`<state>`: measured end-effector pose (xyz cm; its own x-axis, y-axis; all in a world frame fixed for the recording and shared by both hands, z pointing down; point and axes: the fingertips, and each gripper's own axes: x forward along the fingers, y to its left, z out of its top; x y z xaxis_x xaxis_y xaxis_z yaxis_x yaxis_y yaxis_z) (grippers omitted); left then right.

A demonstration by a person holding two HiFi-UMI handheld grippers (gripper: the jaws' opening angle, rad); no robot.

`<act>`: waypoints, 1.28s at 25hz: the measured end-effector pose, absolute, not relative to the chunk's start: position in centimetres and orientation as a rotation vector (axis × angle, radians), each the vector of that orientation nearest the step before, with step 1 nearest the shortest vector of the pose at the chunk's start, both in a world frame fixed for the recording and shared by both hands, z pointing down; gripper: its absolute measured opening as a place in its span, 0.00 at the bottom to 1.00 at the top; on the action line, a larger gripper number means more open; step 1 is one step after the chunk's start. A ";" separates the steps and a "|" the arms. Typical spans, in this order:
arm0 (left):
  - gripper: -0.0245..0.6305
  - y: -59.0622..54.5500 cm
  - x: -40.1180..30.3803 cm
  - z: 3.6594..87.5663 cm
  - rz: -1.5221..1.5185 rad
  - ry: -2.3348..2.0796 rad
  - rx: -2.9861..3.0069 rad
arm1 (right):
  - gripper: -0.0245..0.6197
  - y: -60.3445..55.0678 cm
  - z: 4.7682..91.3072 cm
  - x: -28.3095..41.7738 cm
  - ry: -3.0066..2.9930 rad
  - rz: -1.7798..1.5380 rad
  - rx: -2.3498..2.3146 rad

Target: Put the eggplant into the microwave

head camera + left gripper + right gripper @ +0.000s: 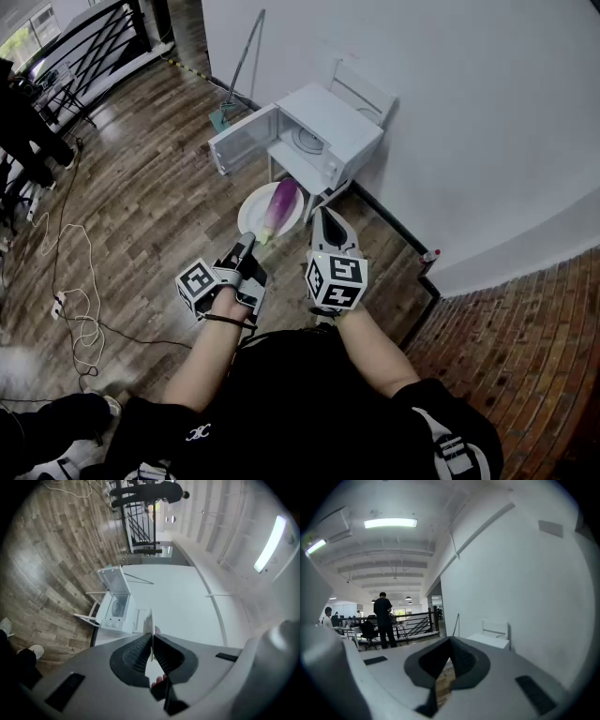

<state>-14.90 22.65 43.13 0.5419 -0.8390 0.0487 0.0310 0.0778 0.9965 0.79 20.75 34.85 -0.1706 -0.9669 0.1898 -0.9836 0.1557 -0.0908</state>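
A purple eggplant point(280, 204) lies on a white plate point(251, 212) held in the air just in front of the white microwave point(323, 141). The microwave's door point(242, 141) stands swung open to the left, showing the turntable inside. My left gripper point(246, 247) is shut on the plate's near rim; in the left gripper view the rim point(150, 623) runs edge-on between the pads, with the microwave point(117, 607) beyond. My right gripper point(325, 217) hovers just right of the plate, shut and holding nothing, and in the right gripper view its jaws point(449, 645) meet at the tips.
The microwave sits on a small white chair point(361, 94) against the white wall. A mop point(244, 66) leans on the wall behind it. Cables point(75, 309) trail over the wooden floor at left, near a railing point(89, 47). A person point(384, 618) stands far off.
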 end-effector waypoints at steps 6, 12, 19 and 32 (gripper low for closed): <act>0.07 22.3 -15.1 43.7 -0.729 -0.776 1.363 | 0.06 21.2 35.0 0.5 -2.318 0.262 2.008; 0.07 22.0 -14.4 43.2 -0.731 -0.744 1.361 | 0.06 21.7 35.7 0.0 -2.301 0.245 1.962; 0.07 18.2 -11.8 45.9 -0.692 -0.760 1.339 | 0.06 17.4 37.5 2.9 -2.290 0.264 1.957; 0.07 6.2 -5.7 45.0 -0.776 -0.771 1.365 | 0.06 4.2 37.5 8.1 -2.417 0.285 1.821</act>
<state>-5.69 6.25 44.98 0.5392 -0.8418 0.0262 0.0318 0.0515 0.9982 8.11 4.21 37.52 -0.2786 -0.9408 0.1932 -0.9599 0.2663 -0.0875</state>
